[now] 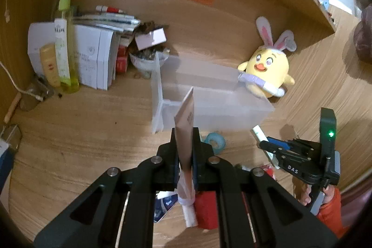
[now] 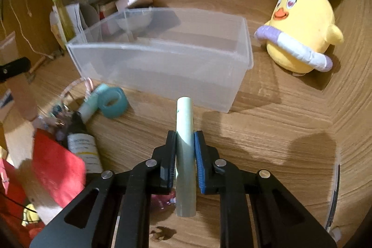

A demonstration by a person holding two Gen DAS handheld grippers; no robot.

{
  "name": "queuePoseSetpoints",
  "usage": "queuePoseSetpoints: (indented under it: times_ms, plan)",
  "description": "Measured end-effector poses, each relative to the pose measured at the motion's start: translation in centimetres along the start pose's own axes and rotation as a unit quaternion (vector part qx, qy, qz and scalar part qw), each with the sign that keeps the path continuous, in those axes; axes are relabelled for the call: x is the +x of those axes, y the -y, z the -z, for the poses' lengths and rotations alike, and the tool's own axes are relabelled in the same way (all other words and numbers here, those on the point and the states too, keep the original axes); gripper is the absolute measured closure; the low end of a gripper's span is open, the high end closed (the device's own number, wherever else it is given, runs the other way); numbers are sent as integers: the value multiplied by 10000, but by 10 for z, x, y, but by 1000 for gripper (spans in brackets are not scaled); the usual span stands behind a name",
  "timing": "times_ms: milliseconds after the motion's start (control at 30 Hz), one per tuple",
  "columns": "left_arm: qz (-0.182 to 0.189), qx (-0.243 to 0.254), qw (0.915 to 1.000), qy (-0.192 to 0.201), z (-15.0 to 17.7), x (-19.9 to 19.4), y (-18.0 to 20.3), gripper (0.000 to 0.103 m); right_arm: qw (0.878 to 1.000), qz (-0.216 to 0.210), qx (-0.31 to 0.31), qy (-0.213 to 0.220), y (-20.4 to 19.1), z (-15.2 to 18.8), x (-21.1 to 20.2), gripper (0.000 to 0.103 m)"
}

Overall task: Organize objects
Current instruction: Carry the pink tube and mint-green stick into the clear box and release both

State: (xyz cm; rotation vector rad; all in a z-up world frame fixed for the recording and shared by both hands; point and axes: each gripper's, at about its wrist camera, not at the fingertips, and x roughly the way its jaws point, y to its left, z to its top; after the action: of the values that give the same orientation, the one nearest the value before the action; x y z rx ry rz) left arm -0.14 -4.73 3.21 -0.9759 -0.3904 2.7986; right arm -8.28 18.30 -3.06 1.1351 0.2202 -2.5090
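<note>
One clear rectangular plastic bin (image 2: 160, 55) sits on the wooden desk (image 2: 267, 131), a yellow plush chick with bunny ears (image 2: 302, 22) at its 2 o'clock. The left gripper (image 1: 184, 143) clamps a flat beige tube (image 1: 186, 117); the right gripper (image 2: 184, 143) pinches a pale green cylindrical stick (image 2: 184, 131). A teal tape roll (image 2: 112, 102) lies at the bin's 7 o'clock.

Surface: I see a wooden desk (image 2: 267, 131) with a wooden back wall.
Centre: a clear plastic bin (image 2: 162, 66) stands on it.
Right of bin: a yellow chick plush (image 2: 302, 22) sits just beside it.
Front of bin: I make out a teal tape roll (image 2: 113, 103) touching a small pale tube (image 2: 91, 104).
Back left: a green spray bottle (image 1: 65, 43), white boxes (image 1: 93, 55) and stacked papers (image 1: 109, 20).
Front left: a white-labelled bottle (image 2: 84, 150) and red packaging (image 2: 55, 169).
</note>
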Motion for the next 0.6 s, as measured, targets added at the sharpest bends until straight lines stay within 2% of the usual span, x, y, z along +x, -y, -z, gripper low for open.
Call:
queuePoseSetpoints:
  times_ms: [300, 600]
  plan:
    - [-9, 152, 9995, 271, -21, -4, 11, 95, 9977, -125, 145, 657, -1, -17, -41, 89]
    - [-5, 342, 9983, 471, -43, 2, 23, 95, 9934, -335, 295, 1056, -3, -37, -55, 89]
